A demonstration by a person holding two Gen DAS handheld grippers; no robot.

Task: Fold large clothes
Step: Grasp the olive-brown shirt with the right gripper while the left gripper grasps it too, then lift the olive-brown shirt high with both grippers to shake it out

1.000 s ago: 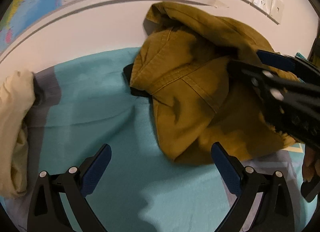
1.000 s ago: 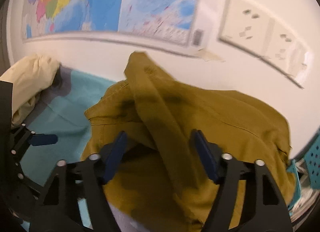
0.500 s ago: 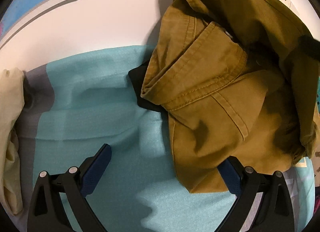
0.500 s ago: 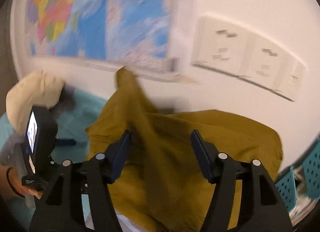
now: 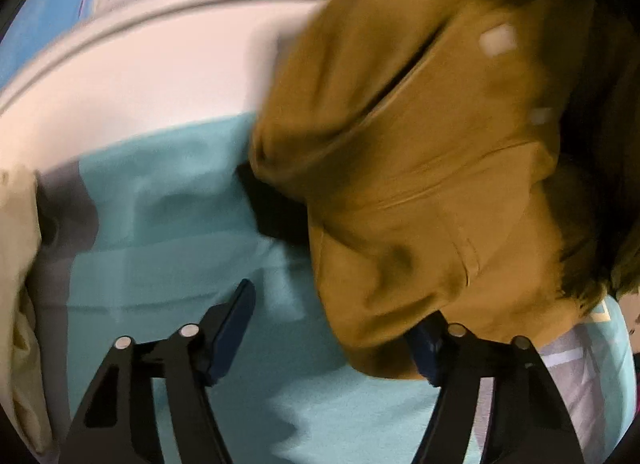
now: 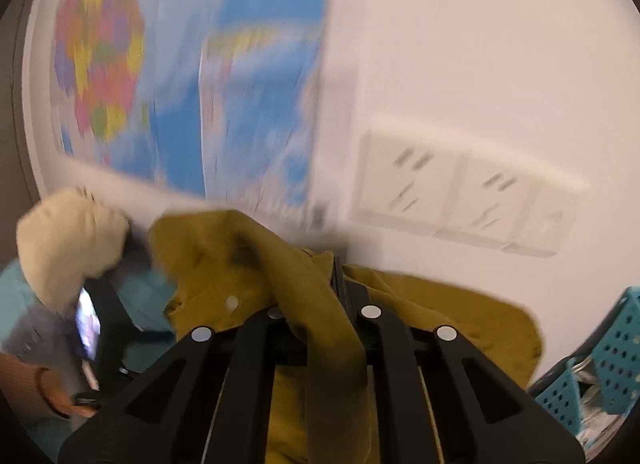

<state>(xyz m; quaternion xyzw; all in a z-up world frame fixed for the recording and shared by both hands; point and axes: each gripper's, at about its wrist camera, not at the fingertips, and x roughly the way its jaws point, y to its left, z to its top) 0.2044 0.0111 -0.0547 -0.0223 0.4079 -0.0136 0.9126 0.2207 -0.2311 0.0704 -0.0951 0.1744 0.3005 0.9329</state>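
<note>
- While the right gripper (image 6: 316, 328) clamps a fold of mustard-brown cotton jacket (image 5: 420, 183), its hem drapes over teal bedsheet (image 5: 168, 199).
- Left gripper (image 5: 336, 336): jaws wide, holding nothing; bare sheet lies between them.

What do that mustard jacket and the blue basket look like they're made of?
The mustard jacket looks like thick matte cotton twill or canvas: raised seams, stiff folds, pale snaps. The blue basket looks like moulded plastic, its wall dotted with holes.
</note>
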